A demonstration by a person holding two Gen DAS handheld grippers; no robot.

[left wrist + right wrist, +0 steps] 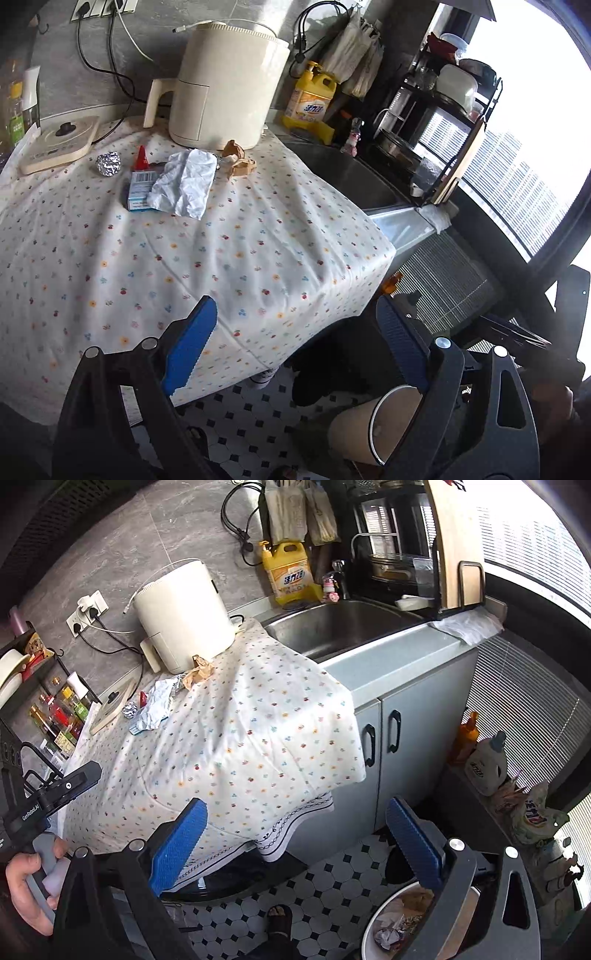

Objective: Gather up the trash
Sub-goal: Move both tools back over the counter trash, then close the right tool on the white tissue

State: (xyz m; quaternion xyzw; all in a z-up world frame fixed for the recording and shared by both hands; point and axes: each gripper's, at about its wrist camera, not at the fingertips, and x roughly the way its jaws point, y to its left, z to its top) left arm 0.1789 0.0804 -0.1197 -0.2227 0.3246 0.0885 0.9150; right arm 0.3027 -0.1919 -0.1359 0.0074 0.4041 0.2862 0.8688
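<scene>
Trash lies at the back of the flowered tablecloth (184, 266): a foil ball (109, 163), a small blue and red carton (140, 182), a crumpled white paper (184, 184) and crumpled brown paper (238, 157). The same pile shows in the right wrist view: foil ball (129, 710), white paper (157, 705), brown paper (199, 672). A beige trash bin (369, 428) stands on the floor; in the right wrist view the bin (391, 923) holds some rubbish. My left gripper (295, 343) is open and empty over the table's near corner. My right gripper (295, 845) is open and empty by the cloth's hanging edge.
A cream air fryer (225, 81) and a flat scale-like device (55, 144) stand behind the trash. A steel sink (343, 627), yellow detergent jug (290, 574) and dish rack (439, 122) are to the right. Sauce bottles (62, 716) stand at the left. Grey cabinet doors (406, 731) are below.
</scene>
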